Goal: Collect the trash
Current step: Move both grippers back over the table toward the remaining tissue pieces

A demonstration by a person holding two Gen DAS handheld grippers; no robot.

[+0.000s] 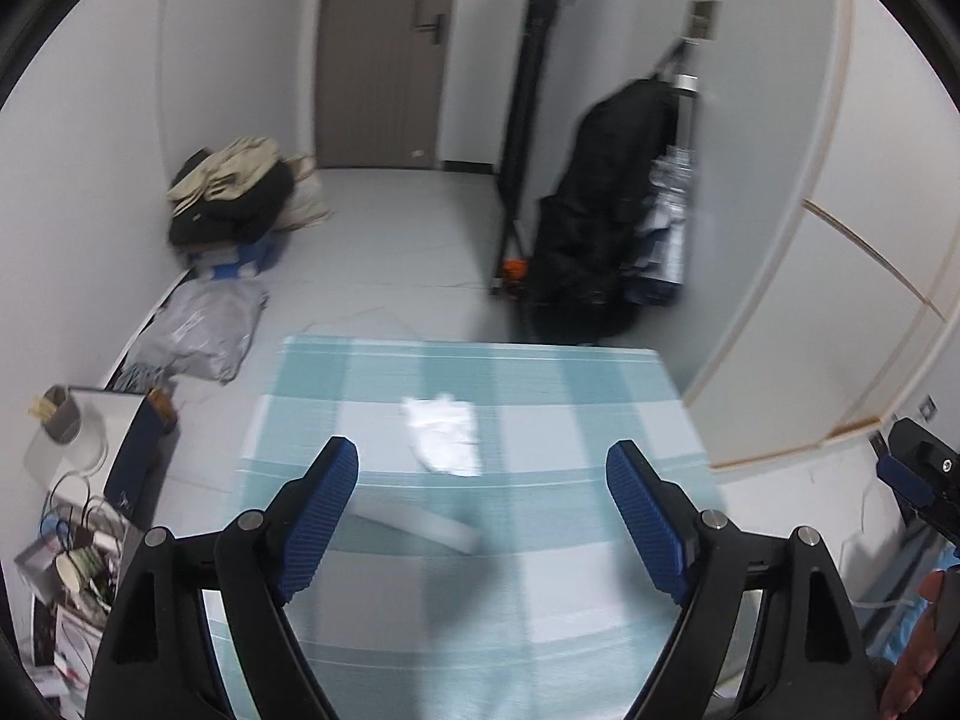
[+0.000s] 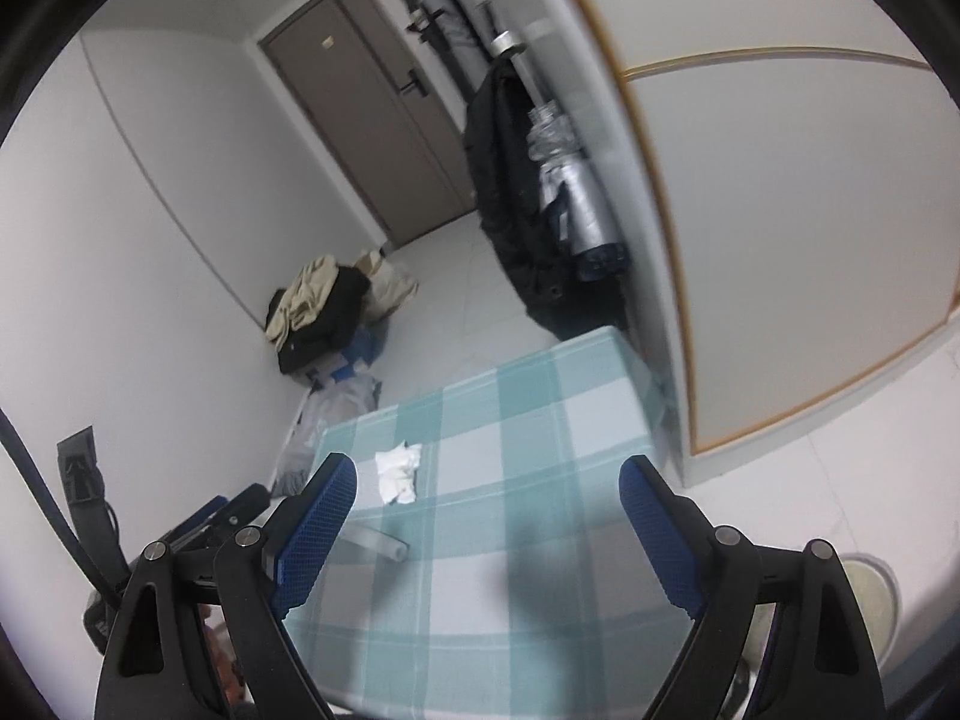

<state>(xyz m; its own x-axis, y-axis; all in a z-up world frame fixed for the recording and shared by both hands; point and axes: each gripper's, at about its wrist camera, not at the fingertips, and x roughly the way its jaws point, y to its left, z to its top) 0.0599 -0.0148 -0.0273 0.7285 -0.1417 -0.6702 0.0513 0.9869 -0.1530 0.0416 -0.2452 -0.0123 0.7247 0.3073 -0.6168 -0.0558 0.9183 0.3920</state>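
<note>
Looking through the left wrist cam first: the left gripper [image 1: 483, 504] hangs over the table [image 1: 600, 396] with its teal-and-white checked cloth, blue pads spread wide, nothing between them. A crumpled white tissue [image 1: 444, 435] lies on the cloth just past the fingertips, toward the table's far edge. A pale flat strip [image 1: 420, 525] lies on the cloth nearer than the tissue, close to the left finger; too blurry to say what it is. Off the table's far left corner, a grey plastic bag [image 1: 204, 330] slumps on the floor.

Right wrist cam: the right gripper [image 2: 489, 510] is also spread wide and empty over the same table [image 2: 600, 372]. From here the tissue [image 2: 397, 473] lies near the table's left edge, just beside the left finger's tip. The strip [image 2: 375, 542] lies below the tissue, partly hidden by that finger.
</note>
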